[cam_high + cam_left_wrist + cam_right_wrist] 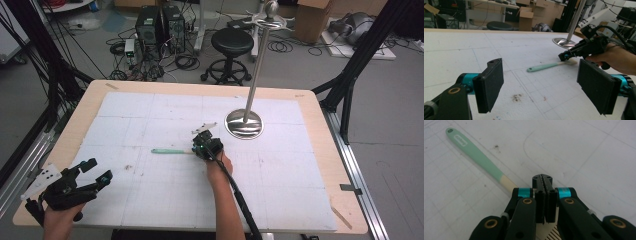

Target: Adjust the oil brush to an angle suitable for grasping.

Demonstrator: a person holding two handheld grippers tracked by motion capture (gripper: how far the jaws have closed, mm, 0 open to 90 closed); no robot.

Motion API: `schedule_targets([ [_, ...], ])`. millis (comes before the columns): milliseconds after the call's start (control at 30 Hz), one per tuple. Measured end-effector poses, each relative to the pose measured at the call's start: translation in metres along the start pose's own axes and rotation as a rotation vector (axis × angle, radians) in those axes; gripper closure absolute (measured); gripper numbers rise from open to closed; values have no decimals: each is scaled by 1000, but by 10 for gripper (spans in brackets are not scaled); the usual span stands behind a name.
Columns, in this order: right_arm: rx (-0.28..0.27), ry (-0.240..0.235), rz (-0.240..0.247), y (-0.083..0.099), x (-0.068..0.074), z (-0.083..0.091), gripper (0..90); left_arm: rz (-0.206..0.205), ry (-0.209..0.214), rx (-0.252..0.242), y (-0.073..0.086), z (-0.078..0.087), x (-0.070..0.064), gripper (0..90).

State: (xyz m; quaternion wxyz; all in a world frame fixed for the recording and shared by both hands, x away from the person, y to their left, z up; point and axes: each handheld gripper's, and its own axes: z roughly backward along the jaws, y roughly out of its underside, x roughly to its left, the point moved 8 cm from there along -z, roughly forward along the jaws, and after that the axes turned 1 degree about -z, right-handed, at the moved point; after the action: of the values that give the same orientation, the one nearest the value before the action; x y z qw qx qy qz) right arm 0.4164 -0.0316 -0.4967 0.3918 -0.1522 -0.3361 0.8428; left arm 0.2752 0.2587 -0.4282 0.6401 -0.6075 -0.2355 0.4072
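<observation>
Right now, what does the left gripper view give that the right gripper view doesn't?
Left gripper view: its own left gripper with jaws wide apart, the right hand, the steel stand base, a stool and boxes behind. Right gripper view: the label near the hole at the handle's green end, and the slotted cream head under the jaws. Both: the spatula, the right gripper shut on it, the white table cover.

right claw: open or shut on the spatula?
Shut on it. The right claw has its jaws pressed together over the spatula, which lies flat on the table.
</observation>
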Motion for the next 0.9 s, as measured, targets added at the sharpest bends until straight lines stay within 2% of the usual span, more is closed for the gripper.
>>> schedule_targets([
  [333, 6, 31, -33, 28, -16, 27, 890, -10, 4, 14, 2, -4, -5, 217],
  [367, -1, 32, -49, 35, -20, 34, 891, -9, 3, 13, 2, -4, -6, 217],
  [567, 10, 53, -55, 49, -26, 48, 891, -13, 4, 15, 3, -4, -7, 217],
  [767, -7, 45, -91, 66, -31, 63, 891, -18, 4, 17, 3, -5, -8, 216],
  [867, -8, 50, -83, 71, -33, 68, 890, -17, 5, 16, 3, -6, -9, 216],
  [900, -17, 47, -95, 76, -33, 72, 890, -18, 5, 17, 3, -6, -9, 216],
])
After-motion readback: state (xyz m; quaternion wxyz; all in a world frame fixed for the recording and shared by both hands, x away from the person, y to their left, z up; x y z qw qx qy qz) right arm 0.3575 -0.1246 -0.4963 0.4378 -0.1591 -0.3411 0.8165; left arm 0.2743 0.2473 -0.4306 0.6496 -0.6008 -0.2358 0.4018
